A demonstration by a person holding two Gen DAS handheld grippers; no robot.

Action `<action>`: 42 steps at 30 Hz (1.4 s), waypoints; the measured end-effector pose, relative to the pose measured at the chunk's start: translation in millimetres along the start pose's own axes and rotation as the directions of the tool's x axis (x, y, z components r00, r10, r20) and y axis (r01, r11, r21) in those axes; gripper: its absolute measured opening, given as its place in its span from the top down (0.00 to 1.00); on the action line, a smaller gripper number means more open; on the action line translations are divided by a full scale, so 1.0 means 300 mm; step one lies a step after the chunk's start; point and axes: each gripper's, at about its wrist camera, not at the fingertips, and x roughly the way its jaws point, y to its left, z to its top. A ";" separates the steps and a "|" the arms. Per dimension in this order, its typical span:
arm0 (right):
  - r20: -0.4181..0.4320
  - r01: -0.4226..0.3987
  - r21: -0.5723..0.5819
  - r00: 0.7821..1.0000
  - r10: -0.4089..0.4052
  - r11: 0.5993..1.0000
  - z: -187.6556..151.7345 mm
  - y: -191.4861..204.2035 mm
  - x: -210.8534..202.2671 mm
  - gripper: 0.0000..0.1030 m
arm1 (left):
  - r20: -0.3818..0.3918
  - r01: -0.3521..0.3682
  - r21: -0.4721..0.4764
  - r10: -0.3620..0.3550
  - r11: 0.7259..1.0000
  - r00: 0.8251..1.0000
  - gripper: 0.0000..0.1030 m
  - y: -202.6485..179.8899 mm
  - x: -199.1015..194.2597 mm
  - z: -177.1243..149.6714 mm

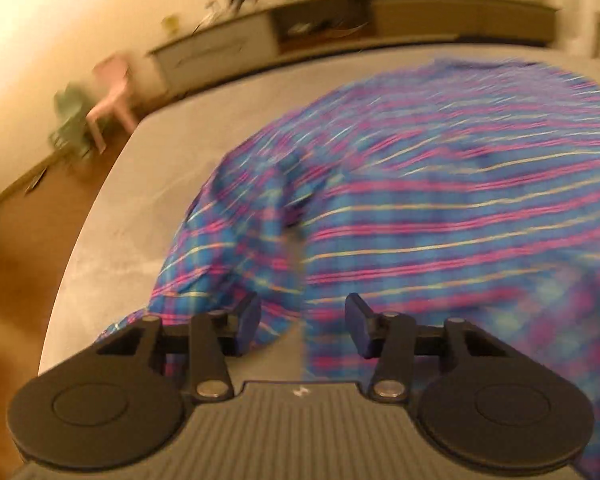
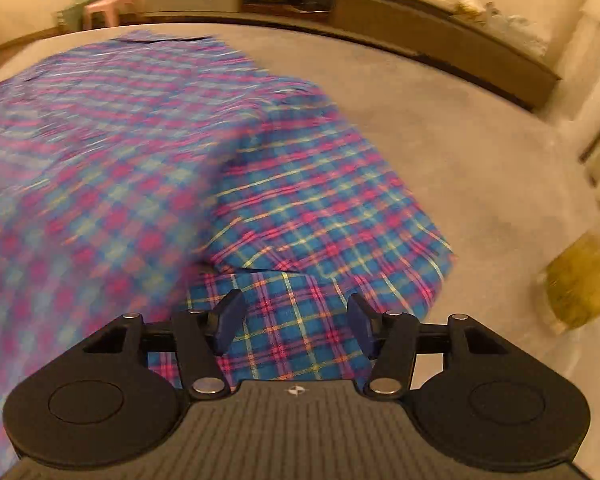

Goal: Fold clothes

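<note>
My left gripper (image 1: pixel 303 330) hangs low over the plaid shirt (image 1: pixel 440 200), its jaws spread apart with nothing between them; blurred blue, pink and yellow cloth fills the gap beneath. My right gripper (image 2: pixel 296 328) is likewise released, jaws wide, with a sharply seen patch of the same plaid shirt (image 2: pixel 300 216) lying under them. The shirt is spread across the grey table (image 1: pixel 172 152), covering most of its middle. In the left view a sleeve (image 1: pixel 228 240) is bunched and rumpled toward the table's left edge. In the right view a flat layer of cloth lies near my jaws, while a motion-blurred mass of fabric rises to the left of it. Beyond the table stand a long low cabinet (image 2: pixel 420 24), a pink chair (image 1: pixel 114 92) and a green chair (image 1: pixel 70 120).
</note>
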 end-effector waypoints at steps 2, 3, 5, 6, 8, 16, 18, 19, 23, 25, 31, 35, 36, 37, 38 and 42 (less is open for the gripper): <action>0.015 0.133 -0.023 0.991 -0.132 0.991 0.022 -0.018 0.041 0.44 | 0.002 -0.030 -0.018 0.030 0.999 1.000 0.50 0.016 0.036 0.016; 0.024 0.198 -0.034 0.980 -0.198 0.980 0.032 -0.028 0.062 0.43 | -0.005 -0.053 -0.031 0.053 0.998 0.999 0.50 0.028 0.053 0.033; 0.043 0.327 -0.054 0.945 -0.325 0.943 0.054 -0.046 0.104 0.43 | -0.011 -0.078 -0.067 0.077 0.995 0.997 0.53 0.058 0.073 0.061; 0.053 0.389 -0.063 0.921 -0.386 0.919 0.065 -0.055 0.124 0.42 | -0.012 -0.084 -0.088 0.083 0.993 0.996 0.55 0.075 0.078 0.073; 0.105 0.430 -0.046 0.899 -0.424 0.901 0.091 -0.050 0.105 0.41 | -0.007 -0.086 -0.121 0.086 0.989 0.996 0.55 0.103 0.084 0.098; 0.314 -0.068 0.005 0.947 0.063 0.998 0.263 0.158 -0.090 0.29 | 0.092 0.085 0.046 -0.089 0.995 0.992 0.52 -0.012 0.117 0.245; 0.255 -0.085 -0.004 0.963 0.084 0.996 0.271 0.172 0.017 0.36 | 0.071 0.063 0.057 -0.067 0.996 0.995 0.54 -0.026 0.184 0.262; 0.231 -0.083 0.012 0.970 0.078 0.996 0.275 0.158 0.069 0.41 | 0.059 0.046 0.057 -0.050 0.997 0.997 0.56 -0.028 0.218 0.270; 0.169 -0.078 0.119 0.984 0.057 0.990 0.300 0.058 0.216 0.44 | 0.041 -0.039 -0.014 0.039 0.999 0.998 0.58 0.035 0.321 0.306; 0.169 -0.037 0.171 0.986 0.007 0.985 0.326 0.007 0.250 0.47 | 0.023 -0.118 -0.065 0.120 0.991 0.993 0.59 0.077 0.353 0.325; 0.190 0.148 0.225 0.963 -0.192 0.963 0.320 -0.079 0.309 0.32 | -0.008 -0.248 -0.105 0.249 0.963 0.969 0.66 0.093 0.377 0.381; 0.211 0.224 0.172 0.943 -0.258 0.959 0.327 -0.058 0.273 0.33 | 0.058 -0.010 -0.003 0.010 1.000 0.998 0.62 0.006 0.266 0.385; 0.232 0.196 0.158 0.945 -0.229 0.968 0.331 -0.044 0.237 0.33 | 0.078 0.041 0.060 -0.046 0.997 0.996 0.61 -0.030 0.232 0.384; 0.255 0.160 0.128 0.948 -0.189 0.979 0.339 -0.024 0.197 0.33 | 0.086 0.088 0.120 -0.098 0.989 0.991 0.56 -0.063 0.205 0.374; 0.263 0.088 0.089 0.959 -0.108 0.992 0.349 0.007 0.162 0.32 | 0.080 0.121 0.158 -0.134 0.980 0.988 0.55 -0.084 0.198 0.359; 0.191 -0.248 -0.069 0.947 0.257 0.966 0.339 0.188 0.081 0.32 | 0.088 0.145 0.219 -0.167 0.965 0.982 0.54 -0.113 0.210 0.318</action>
